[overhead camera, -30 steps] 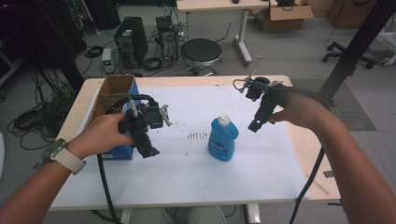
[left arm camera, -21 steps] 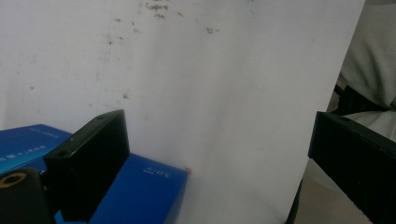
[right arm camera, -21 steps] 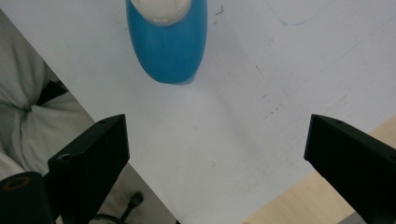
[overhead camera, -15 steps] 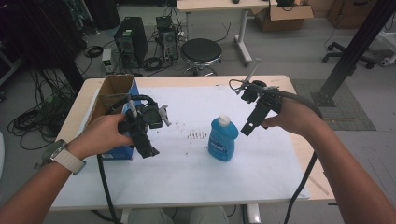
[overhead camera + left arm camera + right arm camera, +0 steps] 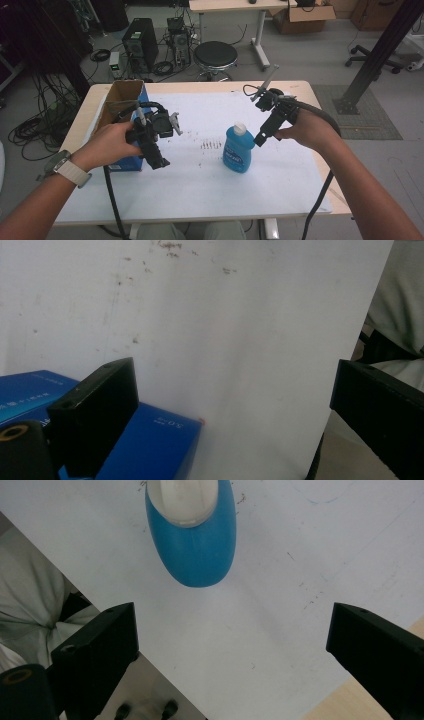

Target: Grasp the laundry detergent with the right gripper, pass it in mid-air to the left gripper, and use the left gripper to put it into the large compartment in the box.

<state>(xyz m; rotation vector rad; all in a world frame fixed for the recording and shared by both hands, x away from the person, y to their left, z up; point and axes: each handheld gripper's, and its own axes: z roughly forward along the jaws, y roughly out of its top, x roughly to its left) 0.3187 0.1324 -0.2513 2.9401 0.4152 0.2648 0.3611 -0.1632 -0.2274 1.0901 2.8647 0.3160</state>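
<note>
While the blue bottle (image 5: 238,151) stands upright near the middle of the counter (image 5: 210,192), on the white sheet that covers most of it, the right gripper (image 5: 261,138) hangs just beside the bottle's upper right, its tip close to the white cap (image 5: 240,128) but apart from it. From the right gripper view, the fingers (image 5: 95,652) are spread wide with nothing between them, and the bottle (image 5: 192,532) lies ahead of them, off toward the left finger rather than centred in the gap. Its long axis runs straight up from the counter, so that camera looks down nearly along it, with the cap (image 5: 185,497) facing the lens.

The left gripper (image 5: 156,157) is held over the left side of the sheet, well apart from the bottle, just in front of the blue box (image 5: 131,162) that stands at the counter's left edge. Its fingers (image 5: 97,412) are also wide and empty, with a corner of the box (image 5: 150,442) showing beside the left one.

The right hand (image 5: 305,131) is plainly the nearer one. A grasp would probably call for shifting the right gripper sideways until the bottle's body sits between the fingers, then lowering past the cap before closing.
</note>
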